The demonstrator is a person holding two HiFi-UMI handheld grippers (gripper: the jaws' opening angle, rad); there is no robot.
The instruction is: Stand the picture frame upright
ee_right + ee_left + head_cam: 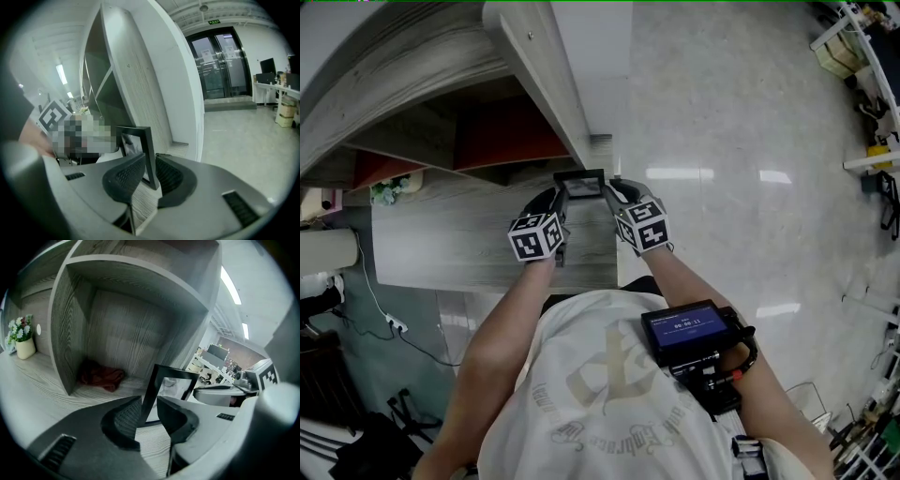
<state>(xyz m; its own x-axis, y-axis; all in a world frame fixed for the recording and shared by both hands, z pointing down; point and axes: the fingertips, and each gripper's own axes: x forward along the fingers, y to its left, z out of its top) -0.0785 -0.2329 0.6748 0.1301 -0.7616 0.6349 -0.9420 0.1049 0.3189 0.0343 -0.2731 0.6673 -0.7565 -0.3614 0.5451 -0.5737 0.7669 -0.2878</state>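
A small black picture frame [581, 184] stands upright near the right end of the grey wooden shelf board [459, 239]. My left gripper [560, 202] is at its left side and my right gripper [614, 193] at its right. In the left gripper view the frame's edge [151, 385] runs down between the jaws of the left gripper [149, 404], which stands open, with a gap at the right pad. In the right gripper view the right gripper [150, 161] is shut on the frame's other edge [149, 145].
Behind the frame is an open shelf compartment holding a red cloth [101, 376]. A small pot of flowers [21, 341] stands far left on the board. The white end panel [159, 93] of the shelf unit rises just past the frame, with glossy floor [750, 141] beyond.
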